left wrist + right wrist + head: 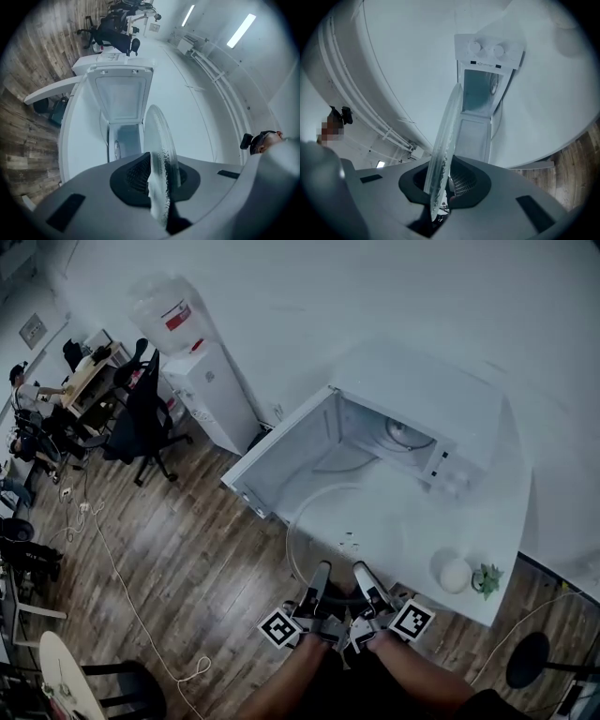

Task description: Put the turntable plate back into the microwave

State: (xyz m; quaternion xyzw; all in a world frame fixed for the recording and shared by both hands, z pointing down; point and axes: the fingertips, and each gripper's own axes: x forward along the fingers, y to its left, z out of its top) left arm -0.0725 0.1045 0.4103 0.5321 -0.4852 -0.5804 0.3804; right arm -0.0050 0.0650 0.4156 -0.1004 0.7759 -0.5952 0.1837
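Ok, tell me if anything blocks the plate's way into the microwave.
Nothing visible does. The left tool and right tool grip the plate, the microwave has its door open, and only counter lies between. The plant sits aside.

- Looks like an office with a snack corner.
- Left of the microwave [417, 413]: water cooler [204, 381] by the wall [281, 296].
- Farther left of the microwave: black swivel chairs [142, 418], cluttered desks [86, 379].
- Lower left of the microwave: cable [117, 577] trailing across wood floor [202, 563].

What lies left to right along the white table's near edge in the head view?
Left gripper, right gripper (both holding the clear glass turntable plate), white round object, small green plant.
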